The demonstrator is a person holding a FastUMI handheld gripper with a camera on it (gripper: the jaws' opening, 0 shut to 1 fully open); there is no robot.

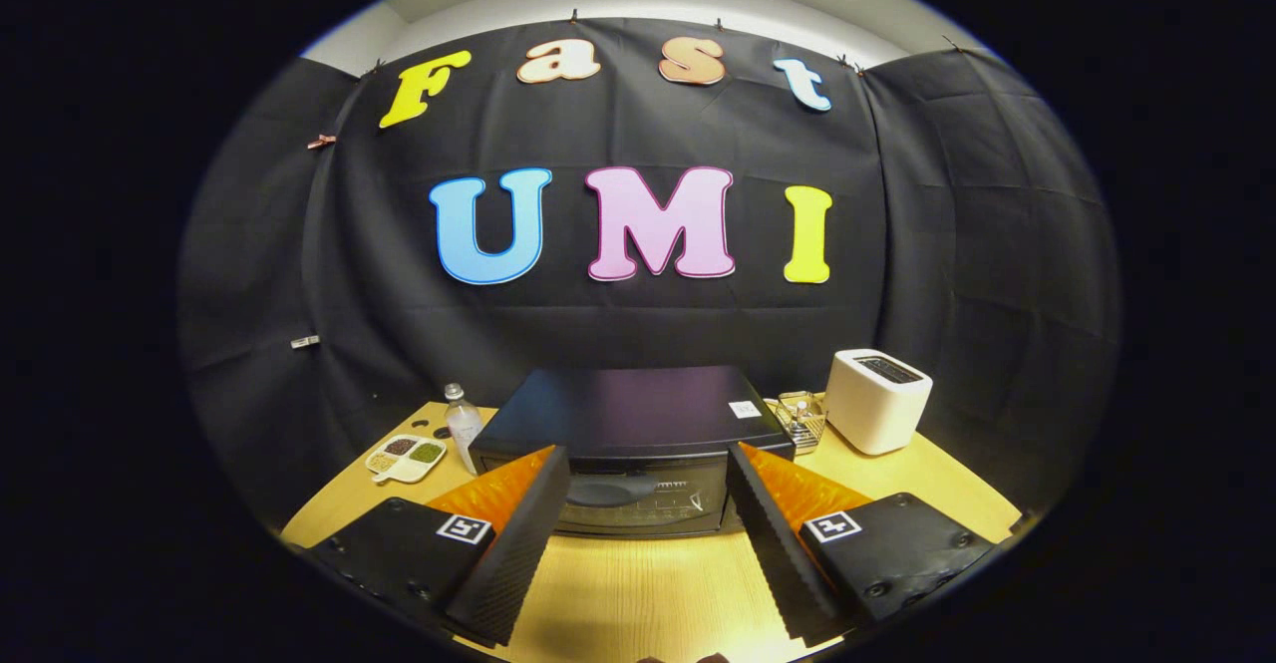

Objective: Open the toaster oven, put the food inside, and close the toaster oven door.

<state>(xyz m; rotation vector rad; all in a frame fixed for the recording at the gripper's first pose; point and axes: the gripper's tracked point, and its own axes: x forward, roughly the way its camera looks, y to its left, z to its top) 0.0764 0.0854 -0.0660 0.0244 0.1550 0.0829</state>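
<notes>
A: Centrally, the black toaster oven (638, 444) is sitting on the wooden worktop (638, 593), just ahead of the claw (648, 466), its glass door facing the camera and standing closed.

B: And the claw itself?

A: Its two fingers (518, 533) are spreading wide apart in the lower part of the frame, pinching nothing; their tips are framing the oven door on either side, though whether they are touching it cannot be told.

B: What is lying left of the oven?

A: A clear plastic bottle (463, 426) is standing upright just beside the oven's left corner, and a divided food tray (406, 459) holding small portions of differing colours is resting near it, at lower left of centre.

B: And to the right?

A: A white slot toaster (877, 400) is standing at right of centre, with a small wire rack (800, 418) sitting between it and the oven. A black cloth wall (957, 244) is hanging behind everything.
</notes>
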